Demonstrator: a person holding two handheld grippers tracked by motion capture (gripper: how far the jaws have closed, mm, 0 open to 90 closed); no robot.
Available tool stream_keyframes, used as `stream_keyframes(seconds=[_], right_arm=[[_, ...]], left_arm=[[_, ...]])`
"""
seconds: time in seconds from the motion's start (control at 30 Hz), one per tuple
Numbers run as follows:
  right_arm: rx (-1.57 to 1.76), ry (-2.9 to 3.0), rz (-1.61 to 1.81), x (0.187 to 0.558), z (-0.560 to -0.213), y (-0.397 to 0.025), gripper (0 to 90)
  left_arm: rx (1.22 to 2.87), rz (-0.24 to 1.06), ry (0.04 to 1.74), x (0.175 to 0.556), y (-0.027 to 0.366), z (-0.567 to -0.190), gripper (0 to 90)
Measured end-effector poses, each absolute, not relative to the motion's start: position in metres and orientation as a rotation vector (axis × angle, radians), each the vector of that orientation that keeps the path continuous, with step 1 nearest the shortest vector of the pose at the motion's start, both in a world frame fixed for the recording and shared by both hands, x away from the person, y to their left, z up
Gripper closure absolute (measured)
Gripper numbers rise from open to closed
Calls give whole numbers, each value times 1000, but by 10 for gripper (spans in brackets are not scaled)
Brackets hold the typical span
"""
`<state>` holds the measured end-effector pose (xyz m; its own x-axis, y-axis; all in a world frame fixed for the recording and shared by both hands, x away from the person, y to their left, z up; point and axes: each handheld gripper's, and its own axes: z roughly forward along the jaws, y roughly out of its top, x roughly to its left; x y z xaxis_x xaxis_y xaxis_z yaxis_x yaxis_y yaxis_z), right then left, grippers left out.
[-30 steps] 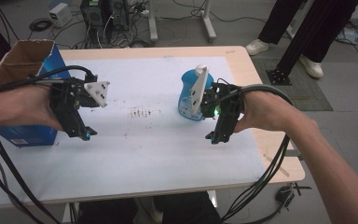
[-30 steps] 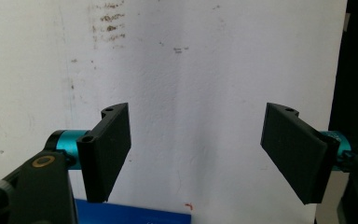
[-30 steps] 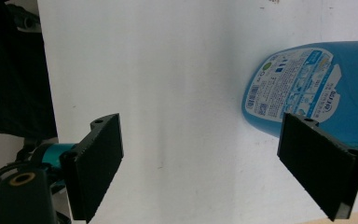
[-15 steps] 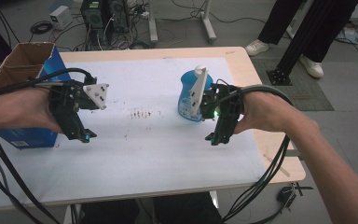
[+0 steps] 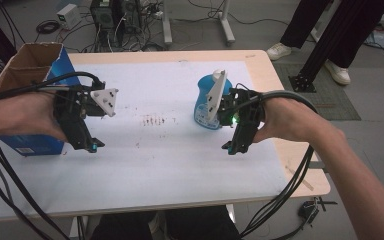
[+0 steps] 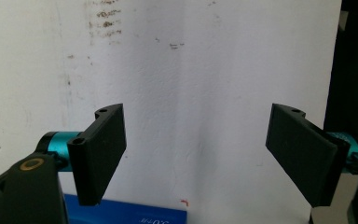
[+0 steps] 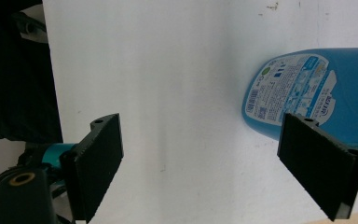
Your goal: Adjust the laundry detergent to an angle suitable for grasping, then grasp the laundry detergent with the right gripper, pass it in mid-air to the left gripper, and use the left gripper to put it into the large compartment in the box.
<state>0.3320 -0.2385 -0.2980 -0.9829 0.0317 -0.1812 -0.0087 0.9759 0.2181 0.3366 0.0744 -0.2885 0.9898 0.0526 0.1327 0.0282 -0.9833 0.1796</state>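
A blue bottle (image 5: 203, 107) with a white cap stands upright on the white sheet, right of the table's middle. My right gripper (image 5: 229, 148) hangs just in front of and right of it, pointing down at the sheet. In the right gripper view its jaws are spread wide with nothing between them, and the blue bottle (image 7: 307, 88) lies beside the right jaw. My left gripper (image 5: 93, 147) hovers over the sheet's left side, next to a blue cardboard box (image 5: 35, 146). Its jaws are also wide apart over bare sheet, with the blue box (image 6: 126, 215) edge below them.
The white sheet (image 5: 170, 165) covers most of the wooden table (image 5: 305, 175) and has small reddish marks (image 5: 152, 120) near its middle. The open brown box top (image 5: 27, 62) sits at the far left. Cables trail off the front edge. A person's legs (image 5: 300, 30) stand beyond the table.
Both grippers have held almost still. The bottle and the box have not moved.
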Motion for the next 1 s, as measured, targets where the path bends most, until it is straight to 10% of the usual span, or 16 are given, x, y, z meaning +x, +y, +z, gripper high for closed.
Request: stream_keyframes(seconds=[1.0], right_arm=[[396, 2874, 433, 347, -304, -281, 135]], left_arm=[[2946, 180, 31, 337, 70, -291, 201]])
